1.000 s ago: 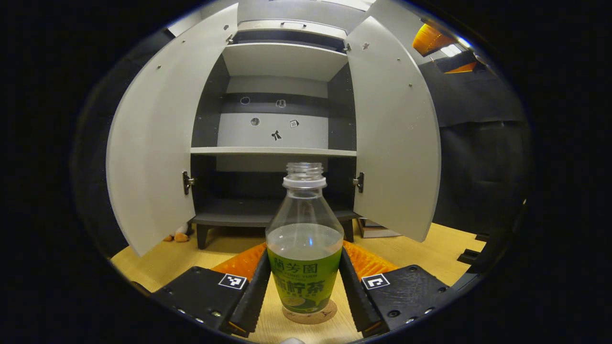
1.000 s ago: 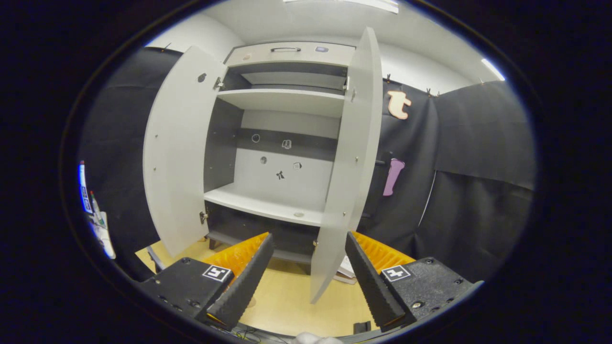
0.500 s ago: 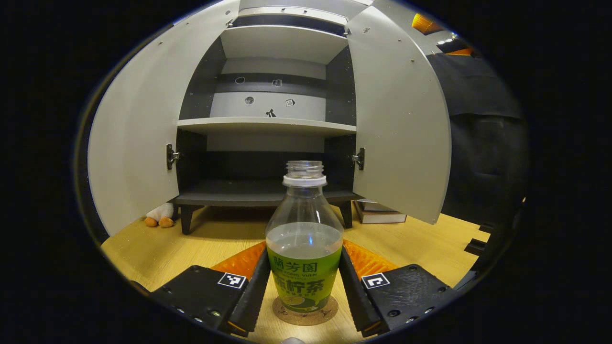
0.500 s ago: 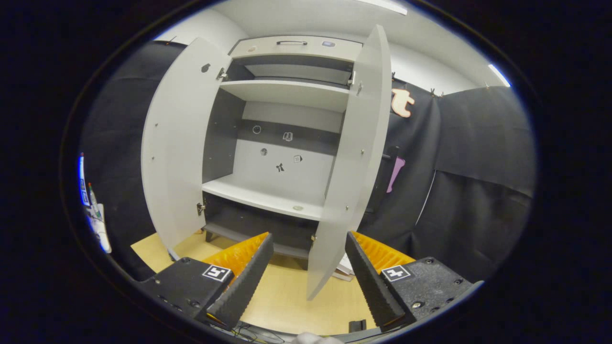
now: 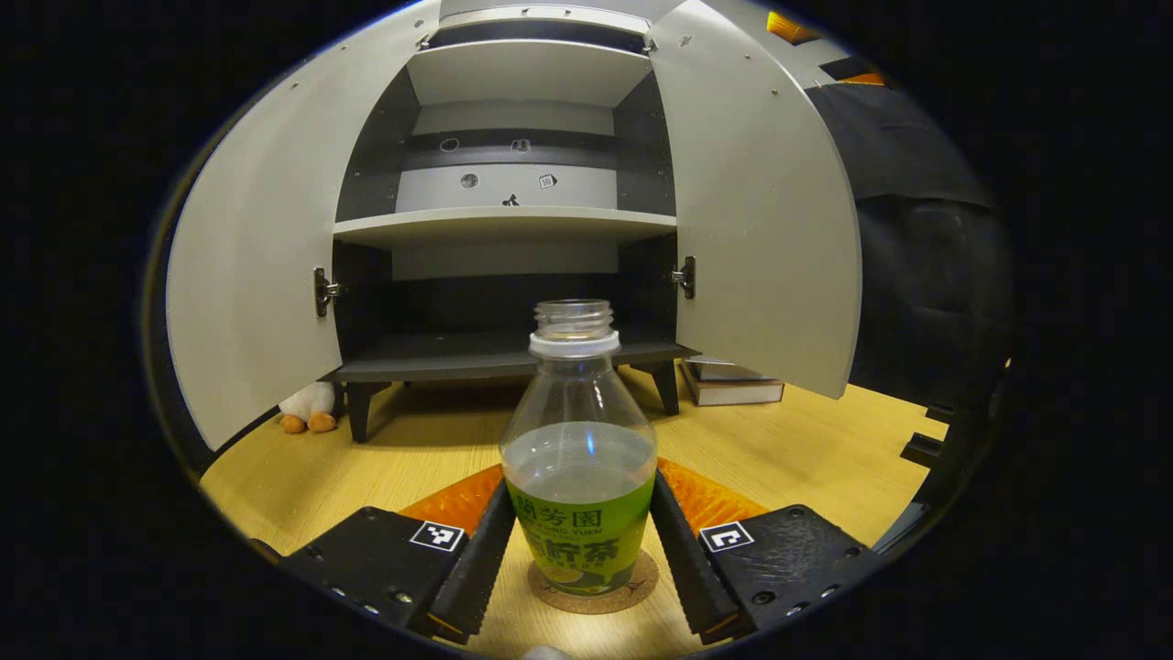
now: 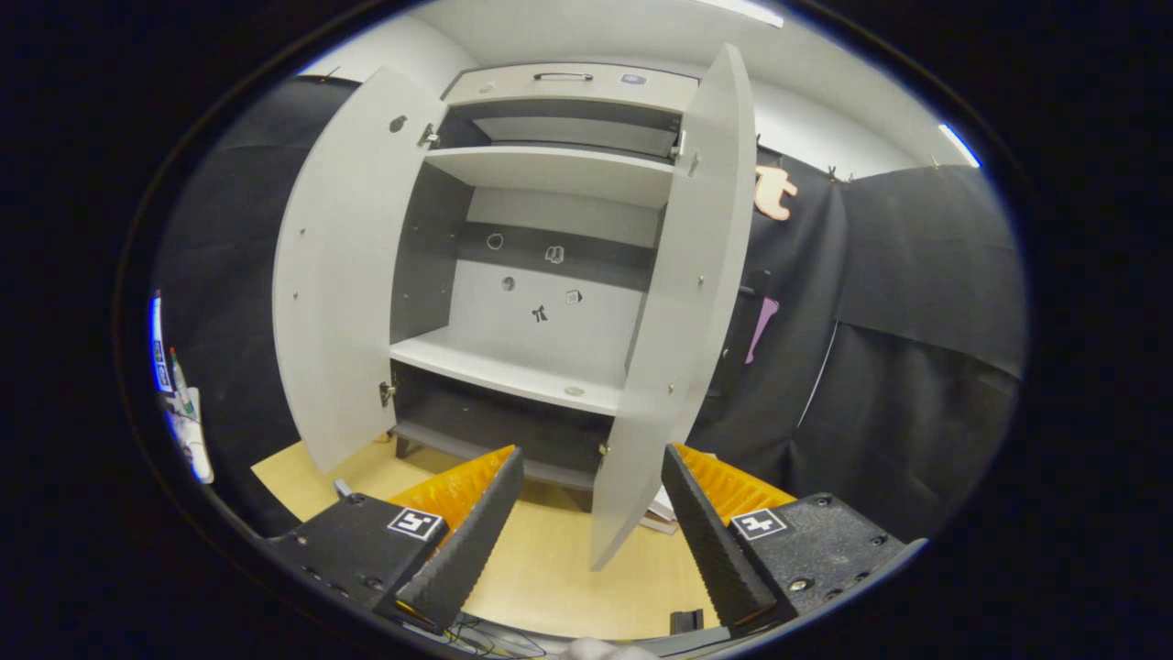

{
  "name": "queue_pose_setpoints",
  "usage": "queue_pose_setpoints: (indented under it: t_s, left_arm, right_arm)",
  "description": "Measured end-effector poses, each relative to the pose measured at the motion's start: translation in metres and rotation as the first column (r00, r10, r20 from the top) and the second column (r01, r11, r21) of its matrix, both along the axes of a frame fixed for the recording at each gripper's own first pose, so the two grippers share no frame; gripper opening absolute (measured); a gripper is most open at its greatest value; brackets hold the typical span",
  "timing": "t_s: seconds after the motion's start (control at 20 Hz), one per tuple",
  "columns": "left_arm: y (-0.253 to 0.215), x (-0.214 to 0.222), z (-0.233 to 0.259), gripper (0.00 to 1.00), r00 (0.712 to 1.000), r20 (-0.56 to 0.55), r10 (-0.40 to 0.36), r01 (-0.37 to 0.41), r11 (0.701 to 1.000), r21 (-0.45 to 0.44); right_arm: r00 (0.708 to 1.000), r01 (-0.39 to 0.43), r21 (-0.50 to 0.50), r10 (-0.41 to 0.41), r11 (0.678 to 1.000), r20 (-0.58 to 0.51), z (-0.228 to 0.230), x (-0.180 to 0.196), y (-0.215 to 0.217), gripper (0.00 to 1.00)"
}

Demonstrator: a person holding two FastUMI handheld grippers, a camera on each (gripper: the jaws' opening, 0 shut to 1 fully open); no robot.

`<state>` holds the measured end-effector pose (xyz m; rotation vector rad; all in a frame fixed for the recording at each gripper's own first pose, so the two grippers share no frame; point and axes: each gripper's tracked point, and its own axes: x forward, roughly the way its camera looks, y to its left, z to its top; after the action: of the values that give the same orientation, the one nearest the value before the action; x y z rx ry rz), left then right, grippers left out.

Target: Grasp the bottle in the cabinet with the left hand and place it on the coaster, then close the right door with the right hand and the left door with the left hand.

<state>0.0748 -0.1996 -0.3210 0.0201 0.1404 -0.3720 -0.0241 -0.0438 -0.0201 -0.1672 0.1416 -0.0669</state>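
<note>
I read left tongs (image 5: 579,559) clamped on bottle (image 5: 579,477), upright on coaster (image 5: 594,594) | right tongs (image 6: 591,513) apart, empty | both cabinet doors (image 6: 683,302) open

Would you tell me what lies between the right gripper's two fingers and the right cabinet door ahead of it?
In the right gripper view, just bare wooden floor lies between the right gripper and the right door.
</note>
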Motion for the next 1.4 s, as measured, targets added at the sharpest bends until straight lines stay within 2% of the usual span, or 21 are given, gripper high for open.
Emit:
queue_pose_setpoints:
  t_s: [0.05, 0.1, 0.2, 0.3, 0.5, 0.75, 1.0, 1.15, 1.4]
  left_arm:
    - [0.002, 0.000, 0.004, 0.79, 1.000, 0.007, 0.006, -0.006, 1.000, -0.002]
    - [0.004, 0.000, 0.008, 0.89, 1.000, 0.010, 0.009, -0.009, 1.000, -0.004]
    - [0.004, 0.002, 0.020, 0.97, 1.000, 0.027, 0.015, -0.015, 1.000, -0.006]
    - [0.008, 0.003, 0.039, 0.99, 0.998, 0.045, 0.035, -0.035, 0.999, -0.015]
    - [0.014, 0.003, 0.099, 0.97, 0.992, 0.104, 0.068, -0.059, 0.995, -0.080]
    - [0.030, -0.004, 0.192, 0.96, 0.975, 0.199, 0.100, -0.089, 0.994, -0.065]
    - [0.062, -0.023, 0.261, 0.96, 0.971, 0.202, 0.129, -0.111, 0.989, -0.101]
    - [0.096, -0.036, 0.288, 0.96, 0.965, 0.189, 0.183, -0.170, 0.982, -0.083]
    - [0.161, -0.072, 0.306, 0.96, 0.947, 0.151, 0.282, -0.275, 0.959, -0.063]
  right_arm:
    - [1.000, -0.001, 0.002, 0.001, 1.000, 0.001, 0.001, 0.000, 0.001, 0.99]
    - [1.000, 0.000, 0.002, 0.000, 1.000, 0.002, 0.001, -0.001, 0.001, 0.99]
    - [1.000, 0.002, 0.003, -0.002, 1.000, 0.007, 0.002, -0.001, 0.000, 0.99]
    - [1.000, 0.003, 0.006, -0.003, 1.000, 0.013, 0.004, -0.003, 0.000, 0.99]
    - [0.999, 0.005, 0.020, -0.006, 1.000, 0.038, 0.011, -0.005, 0.000, 0.99]
    - [0.997, 0.004, 0.038, -0.007, 0.999, 0.075, 0.019, -0.009, 0.000, 0.99]
    - [0.992, 0.006, 0.077, -0.015, 0.997, 0.125, 0.032, -0.010, -0.006, 0.99]
    - [0.990, 0.002, 0.106, -0.017, 0.994, 0.142, 0.035, -0.006, -0.010, 1.00]
    - [0.989, -0.004, 0.130, -0.015, 0.992, 0.150, 0.038, 0.005, -0.013, 1.00]
